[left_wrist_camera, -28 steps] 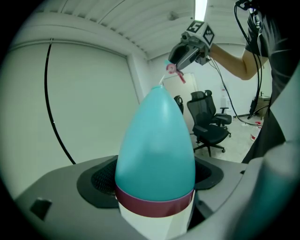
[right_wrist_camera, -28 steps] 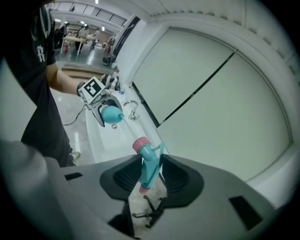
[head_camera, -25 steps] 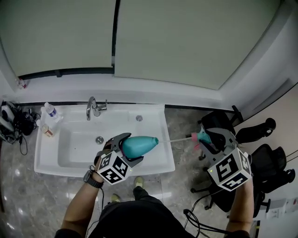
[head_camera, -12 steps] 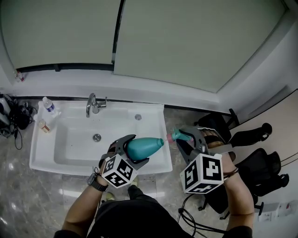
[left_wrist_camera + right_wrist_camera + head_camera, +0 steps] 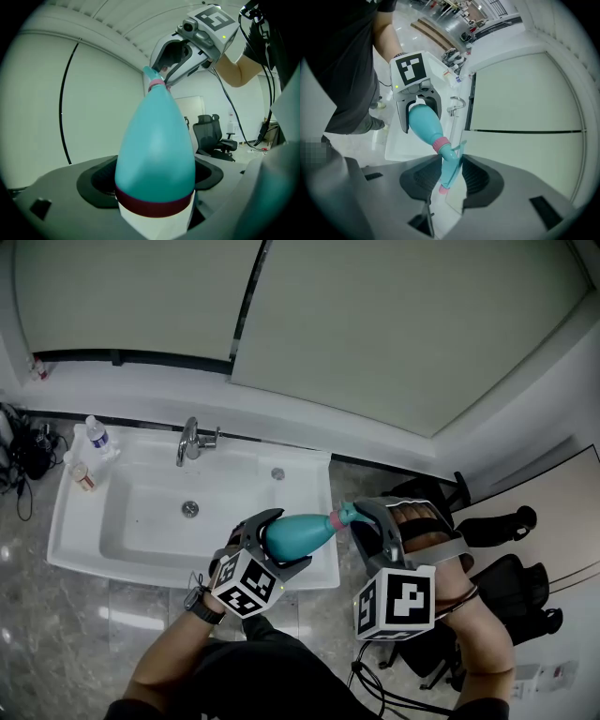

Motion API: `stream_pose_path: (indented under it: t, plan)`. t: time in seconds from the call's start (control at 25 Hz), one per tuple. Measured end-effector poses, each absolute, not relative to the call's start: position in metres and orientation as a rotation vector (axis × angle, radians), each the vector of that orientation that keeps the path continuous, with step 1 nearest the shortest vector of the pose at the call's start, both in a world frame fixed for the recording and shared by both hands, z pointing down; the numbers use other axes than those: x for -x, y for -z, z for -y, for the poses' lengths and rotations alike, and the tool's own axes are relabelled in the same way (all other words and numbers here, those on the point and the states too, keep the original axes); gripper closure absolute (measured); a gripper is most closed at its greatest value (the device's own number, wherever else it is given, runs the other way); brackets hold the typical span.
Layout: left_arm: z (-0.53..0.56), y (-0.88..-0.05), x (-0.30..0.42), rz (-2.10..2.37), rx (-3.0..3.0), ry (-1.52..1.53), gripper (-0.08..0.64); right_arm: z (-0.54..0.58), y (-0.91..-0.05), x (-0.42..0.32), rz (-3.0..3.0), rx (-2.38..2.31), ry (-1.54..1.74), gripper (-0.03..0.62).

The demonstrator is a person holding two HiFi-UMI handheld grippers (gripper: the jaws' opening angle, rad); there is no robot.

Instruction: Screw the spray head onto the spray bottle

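The left gripper [image 5: 285, 540] is clamping the broad base end of the teal spray bottle [image 5: 298, 532], its jaws spread wide round the body and pressing on it; the bottle is lying roughly level above the front right corner of the sink [image 5: 89, 538], its neck pointing off past the sink's right edge; there the right gripper [image 5: 367, 521] is pinching the spray head [image 5: 348, 515] between partly closed jaws; the head's pink collar [image 5: 439, 144] is sitting against the bottle's neck.
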State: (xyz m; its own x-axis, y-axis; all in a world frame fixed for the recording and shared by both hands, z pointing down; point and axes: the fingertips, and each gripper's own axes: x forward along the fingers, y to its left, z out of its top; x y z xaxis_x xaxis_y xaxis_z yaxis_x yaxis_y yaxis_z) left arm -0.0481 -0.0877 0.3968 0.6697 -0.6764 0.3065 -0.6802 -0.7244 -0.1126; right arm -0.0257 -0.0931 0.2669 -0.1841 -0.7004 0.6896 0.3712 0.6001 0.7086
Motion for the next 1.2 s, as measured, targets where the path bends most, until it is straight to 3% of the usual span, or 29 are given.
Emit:
stream_pose_path:
  t: [0.68, 1.2]
  plan:
    - [0.085, -0.376, 0.055, 1.252, -2.873, -0.158, 0.133, 0.075, -0.246, 0.058, 1.284, -0.206, 1.055, 0.453]
    - [0.089, -0.377, 0.047, 1.369, -2.769, -0.157, 0.133, 0.078, -0.251, 0.060, 1.173, -0.303, 1.004, 0.453]
